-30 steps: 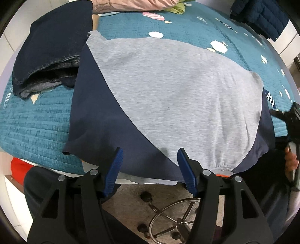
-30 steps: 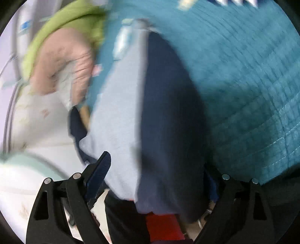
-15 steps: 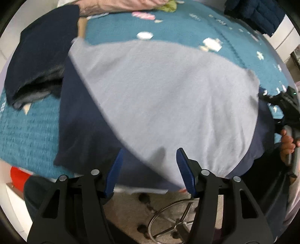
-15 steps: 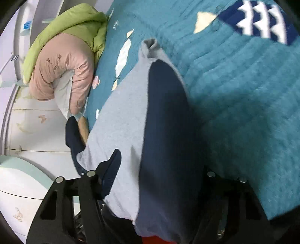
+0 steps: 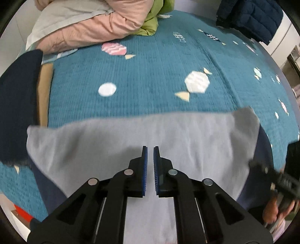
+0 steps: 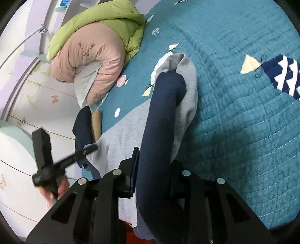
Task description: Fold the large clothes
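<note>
A large grey shirt with navy sleeves (image 5: 142, 135) lies on the teal bed quilt (image 5: 153, 78), its grey body doubled toward the near edge. My left gripper (image 5: 150, 150) is shut, fingers nearly touching, over the grey cloth; a fold of grey cloth lies between and under its arms. My right gripper (image 6: 152, 165) is shut on the navy sleeve (image 6: 161, 116), which runs up between its fingers with grey fabric (image 6: 187, 90) bunched beside it. The right finger is hidden by the cloth.
A folded dark navy garment (image 5: 16, 105) lies at the left bed edge. Pink and green duvets (image 5: 105, 22) are piled at the bed's head. A dark puffer jacket (image 5: 249, 16) hangs at the far right. The other gripper shows at the right edge of the left wrist view (image 5: 281, 180).
The left gripper closed from wide open to shut and moved forward over the shirt. The far grey edge has come toward me, baring more quilt. The right gripper closed on the navy sleeve.
</note>
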A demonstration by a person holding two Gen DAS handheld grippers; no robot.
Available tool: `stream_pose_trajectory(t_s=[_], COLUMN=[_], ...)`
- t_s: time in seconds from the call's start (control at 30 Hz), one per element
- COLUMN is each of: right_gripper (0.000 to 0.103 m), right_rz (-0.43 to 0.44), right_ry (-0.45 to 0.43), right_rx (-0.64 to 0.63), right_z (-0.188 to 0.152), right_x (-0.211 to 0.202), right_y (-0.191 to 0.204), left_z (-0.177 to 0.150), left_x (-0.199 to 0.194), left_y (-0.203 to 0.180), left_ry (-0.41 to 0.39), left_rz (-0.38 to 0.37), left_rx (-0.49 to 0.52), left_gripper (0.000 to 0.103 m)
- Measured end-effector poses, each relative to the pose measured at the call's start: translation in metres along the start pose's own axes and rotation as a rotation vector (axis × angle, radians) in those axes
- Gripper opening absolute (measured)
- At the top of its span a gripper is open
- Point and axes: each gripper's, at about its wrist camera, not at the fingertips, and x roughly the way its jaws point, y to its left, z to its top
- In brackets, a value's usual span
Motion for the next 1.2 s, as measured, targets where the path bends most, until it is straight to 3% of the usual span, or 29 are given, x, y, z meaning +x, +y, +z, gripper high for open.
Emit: stream_pose_trajectory(t_s=[0.27,0.37,0.43,0.8,1.2], right_gripper=[0.025,0.025,0.025,0.028,0.031], right_rz=[0.038,0.041,0.043,0.004,-0.054], right_ry=[0.049,0.060,0.067,0.069,0.071], right_rx=[0.058,0.072,0.095,0.103,0.103], right_z=[0.004,0.005,0.005,0.007,0.001], right_x=[-0.005,-0.005,-0.003,0.001,0.009], right_y=[-0.016,-0.019,-0.022,-0.019,-0.018], left_z=[0.031,0.028,0.022,0.000,-0.042], left_x=[0.050,0.091,0.107,0.076,0.051], left_y=[0.003,0.008,0.012,-0.005,-0.017], left_ry=[0.074,0.168,0.158,0.102,0.078], left_rz=[0.012,0.015,0.031,0.105,0.086], left_rx=[-0.093,-0.139,-0.152,-0.056,-0.034], left_gripper=[0.006,0.006,0.005,0.005,0.005])
